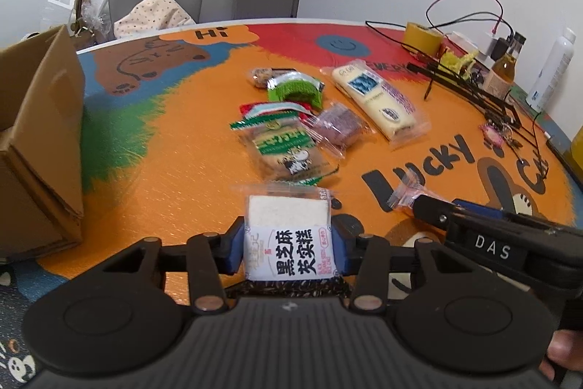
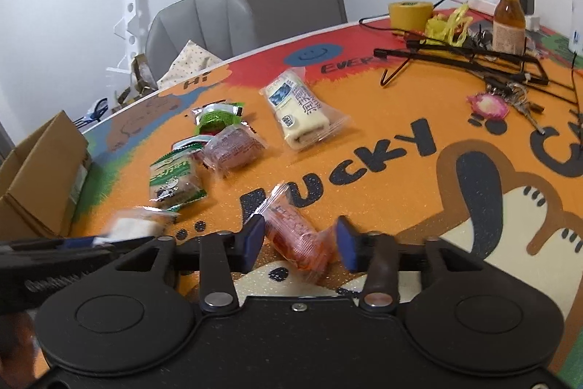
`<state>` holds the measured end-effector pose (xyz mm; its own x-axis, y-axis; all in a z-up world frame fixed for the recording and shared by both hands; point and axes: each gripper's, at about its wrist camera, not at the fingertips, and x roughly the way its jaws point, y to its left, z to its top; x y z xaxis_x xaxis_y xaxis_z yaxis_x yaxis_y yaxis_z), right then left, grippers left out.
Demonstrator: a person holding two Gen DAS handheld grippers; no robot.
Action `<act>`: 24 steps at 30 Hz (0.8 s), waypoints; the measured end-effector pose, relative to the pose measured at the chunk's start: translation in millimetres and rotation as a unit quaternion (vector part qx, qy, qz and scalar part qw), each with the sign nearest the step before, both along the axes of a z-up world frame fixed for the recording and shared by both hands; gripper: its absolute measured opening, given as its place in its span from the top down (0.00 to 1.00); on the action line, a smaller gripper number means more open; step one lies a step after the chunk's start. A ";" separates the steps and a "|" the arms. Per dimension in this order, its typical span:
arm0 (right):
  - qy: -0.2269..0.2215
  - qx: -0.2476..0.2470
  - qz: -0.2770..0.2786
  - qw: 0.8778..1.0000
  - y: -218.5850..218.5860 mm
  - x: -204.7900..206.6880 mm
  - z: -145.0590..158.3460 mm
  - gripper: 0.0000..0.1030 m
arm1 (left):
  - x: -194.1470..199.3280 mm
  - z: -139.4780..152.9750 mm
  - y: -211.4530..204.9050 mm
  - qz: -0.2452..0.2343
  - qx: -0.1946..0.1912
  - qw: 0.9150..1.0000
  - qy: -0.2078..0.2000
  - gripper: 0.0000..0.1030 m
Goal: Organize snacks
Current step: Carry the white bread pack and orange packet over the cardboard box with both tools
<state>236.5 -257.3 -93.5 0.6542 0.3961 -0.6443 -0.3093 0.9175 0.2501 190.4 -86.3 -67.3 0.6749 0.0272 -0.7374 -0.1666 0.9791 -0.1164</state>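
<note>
A: Left wrist view had the left hand-held gripper (image 1: 288, 248) clenched on the white rice-cake packet (image 1: 288, 236), both blue pads pressed against its sides, low in the centre of the frame. The cardboard box (image 1: 40, 148) sat at the left edge.

B: And the right hand-held gripper (image 2: 300, 243)?

A: Its own view showed the orange snack packet (image 2: 298, 239) lying slantwise between the pads. One pad seemed to touch a wrapper end; the other stood clear, so I judged it not yet gripped.

B: How should that step have gone?

A: Judging from the slant, the jaws would have done better squared to the packet's body, closing on the filled middle and not the crinkly film. The white packet looked securely held; carrying it level toward the box seemed sensible, if the box was the goal.

B: What did each view add?

A: Only the left view showed the printed label and firm grip on the white packet; in the right view that packet was a blur at lower left. Only the right view showed the orange packet's lie between the pads. The remaining snacks (image 1: 291, 137) lay clustered mid-frame on the tabletop (image 1: 175, 170), with the long cream roll (image 1: 379, 101) to their right.
</note>
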 end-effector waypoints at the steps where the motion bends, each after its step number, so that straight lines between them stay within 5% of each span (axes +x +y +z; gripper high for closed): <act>1: 0.005 0.007 0.002 1.000 -0.6 -0.1 0.7 0.76 | -1.1 1.5 2.0 0.002 -0.001 1.000 -0.002 0.56; 24: -0.053 0.041 0.023 0.997 37.7 -23.0 61.6 0.81 | -30.1 59.1 45.0 0.024 -0.002 0.997 -0.072 0.56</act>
